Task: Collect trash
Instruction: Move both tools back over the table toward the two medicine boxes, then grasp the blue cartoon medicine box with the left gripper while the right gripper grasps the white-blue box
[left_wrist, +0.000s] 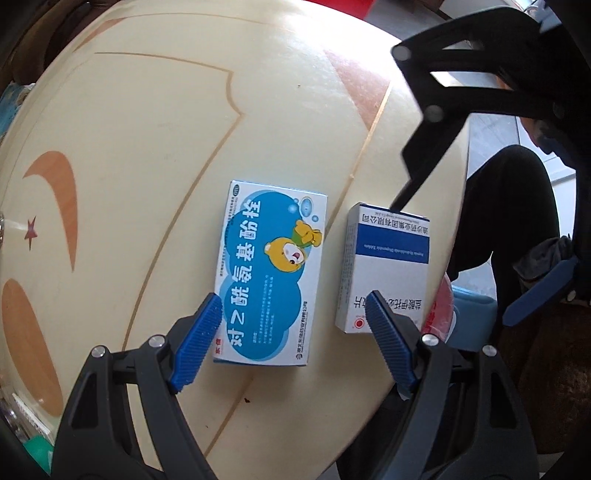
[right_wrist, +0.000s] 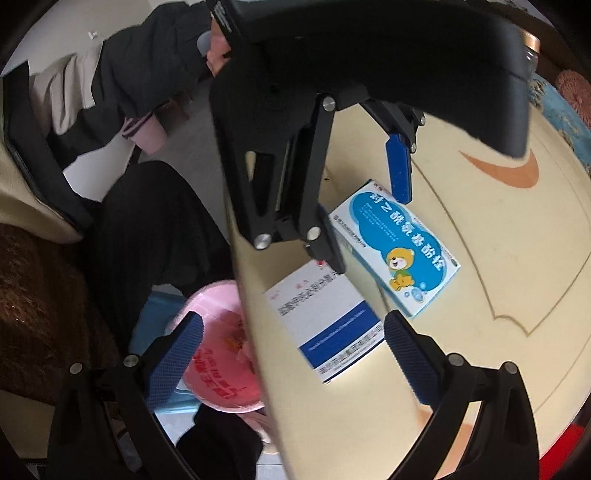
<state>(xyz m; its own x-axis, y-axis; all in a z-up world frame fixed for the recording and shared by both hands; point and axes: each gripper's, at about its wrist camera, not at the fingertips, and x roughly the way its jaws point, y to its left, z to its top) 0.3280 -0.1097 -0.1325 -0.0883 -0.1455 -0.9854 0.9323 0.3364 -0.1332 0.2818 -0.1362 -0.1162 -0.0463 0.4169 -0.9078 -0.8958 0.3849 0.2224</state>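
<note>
Because both cardboard medicine boxes lie flat near the cream table's (left_wrist: 147, 129) right edge, the wide-open, empty left gripper (left_wrist: 293, 332) straddles the blue cartoon-bear box (left_wrist: 269, 273); the right gripper (right_wrist: 291, 350), equally open and empty, brackets the white-and-navy box (right_wrist: 325, 325).

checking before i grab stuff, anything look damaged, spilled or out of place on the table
Nothing looks spilled or damaged. Both boxes lie flat and closed on the cream table: the bear box and the blue-and-white box, which sits close to the table edge, above the pink-lined bin. Only a tiny dark speck marks the tabletop.
</note>
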